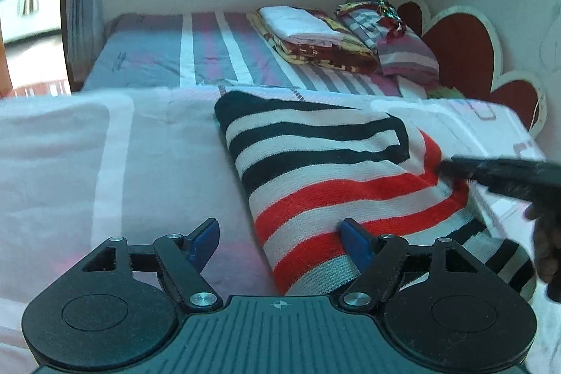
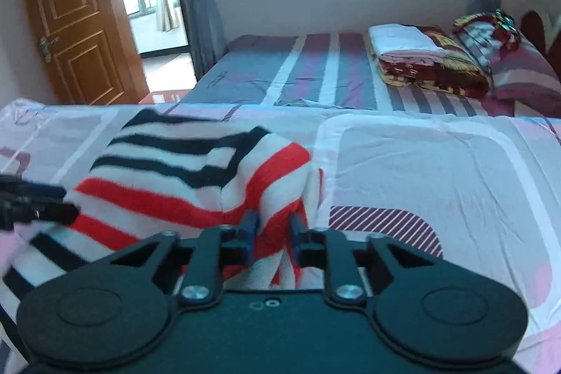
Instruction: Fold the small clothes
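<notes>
the striped sweater (image 1: 333, 170) is lying partly folded on the bed (image 1: 140, 163), more folds likely remaining, while the left gripper (image 1: 280, 233) is hanging wide and the right gripper (image 2: 273, 230) is standing narrow around a raised fold, its grip unclear.

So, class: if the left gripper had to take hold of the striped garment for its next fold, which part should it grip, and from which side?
Probably the garment's near left edge. The striped garment lies flat on the bed cover, and that edge runs free between the open fingers of the left gripper. Coming in low from the left would let one finger slide under. The right gripper has fabric between its fingers on the opposite side.
</notes>
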